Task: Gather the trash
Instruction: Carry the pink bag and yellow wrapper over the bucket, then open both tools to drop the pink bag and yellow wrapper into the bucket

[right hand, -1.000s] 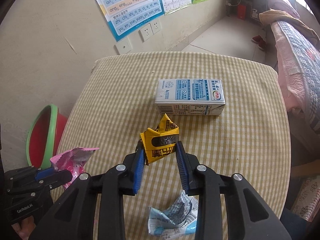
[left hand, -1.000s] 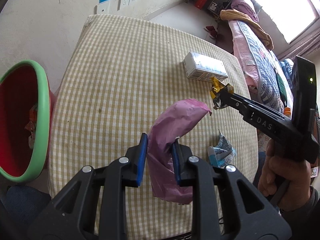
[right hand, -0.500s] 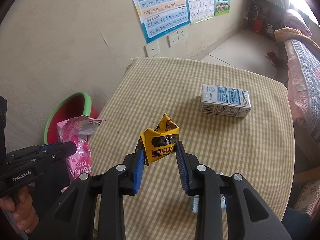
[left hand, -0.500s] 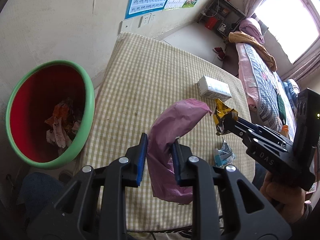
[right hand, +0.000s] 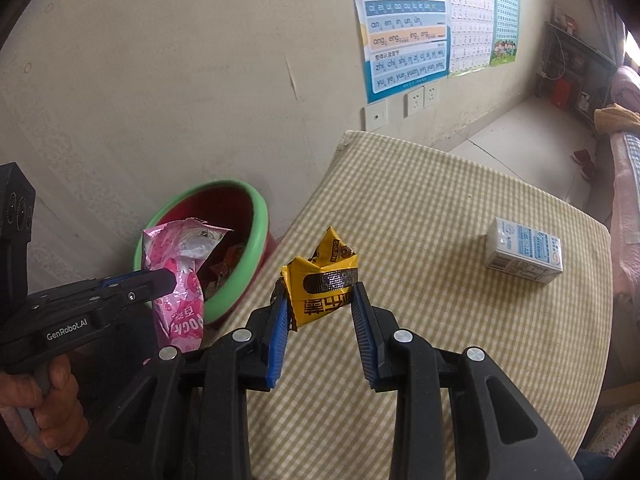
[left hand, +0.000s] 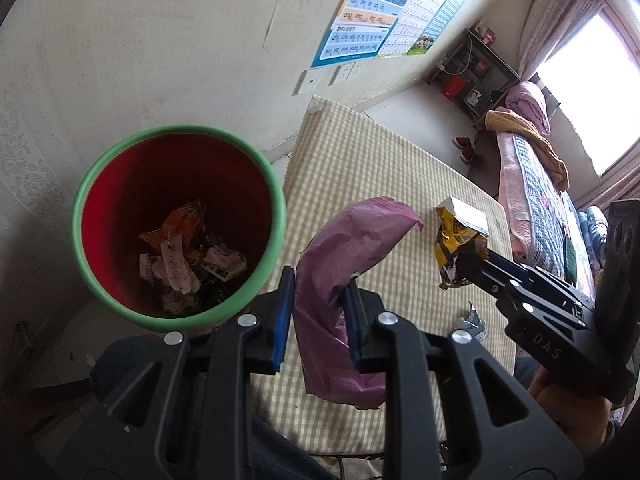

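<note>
My left gripper (left hand: 318, 316) is shut on a pink snack bag (left hand: 344, 264), held in the air beside the bin; it also shows in the right wrist view (right hand: 180, 276). My right gripper (right hand: 320, 328) is shut on a crumpled yellow wrapper (right hand: 322, 280), held above the checked table (right hand: 460, 240); the wrapper also shows in the left wrist view (left hand: 456, 240). The red bin with a green rim (left hand: 180, 220) stands on the floor at the table's left edge and holds several wrappers. A white and blue milk carton (right hand: 524, 256) lies on the table's far right.
A crumpled silver and blue wrapper (left hand: 472, 320) lies near the table's front edge. The wall with posters (right hand: 404, 28) and sockets is behind the table and bin. A bed (left hand: 536, 184) stands to the right of the table.
Both grippers have risen and swung left toward the bin, each still holding its piece of trash. The bin's opening is now in fuller view under the left gripper.
</note>
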The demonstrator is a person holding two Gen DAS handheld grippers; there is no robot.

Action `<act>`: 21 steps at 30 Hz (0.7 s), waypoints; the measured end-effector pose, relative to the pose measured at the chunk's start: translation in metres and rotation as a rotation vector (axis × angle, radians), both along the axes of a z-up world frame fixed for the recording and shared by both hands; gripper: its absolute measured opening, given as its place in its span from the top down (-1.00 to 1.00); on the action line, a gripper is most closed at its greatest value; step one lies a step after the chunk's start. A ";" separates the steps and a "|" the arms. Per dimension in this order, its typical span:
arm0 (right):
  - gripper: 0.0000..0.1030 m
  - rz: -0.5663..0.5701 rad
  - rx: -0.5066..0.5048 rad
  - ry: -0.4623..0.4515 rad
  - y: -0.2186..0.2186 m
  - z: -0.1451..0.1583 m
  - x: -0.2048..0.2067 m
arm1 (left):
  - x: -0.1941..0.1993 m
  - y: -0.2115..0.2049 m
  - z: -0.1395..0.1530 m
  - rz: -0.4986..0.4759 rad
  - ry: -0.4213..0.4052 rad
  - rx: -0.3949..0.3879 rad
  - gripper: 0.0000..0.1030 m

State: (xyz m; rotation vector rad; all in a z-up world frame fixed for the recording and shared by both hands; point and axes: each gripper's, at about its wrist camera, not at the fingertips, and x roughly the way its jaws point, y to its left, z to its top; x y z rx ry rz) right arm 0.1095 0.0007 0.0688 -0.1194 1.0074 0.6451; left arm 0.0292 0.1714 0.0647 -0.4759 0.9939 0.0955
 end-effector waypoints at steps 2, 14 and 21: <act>0.42 0.025 0.002 -0.005 0.013 0.002 -0.002 | -0.003 0.012 0.001 0.025 -0.004 0.000 0.56; 0.42 0.173 0.004 -0.009 0.092 0.004 -0.006 | -0.025 0.086 0.000 0.180 -0.006 -0.002 0.56; 0.42 0.241 -0.002 0.006 0.131 -0.006 -0.005 | -0.029 0.119 -0.006 0.239 0.003 -0.013 0.56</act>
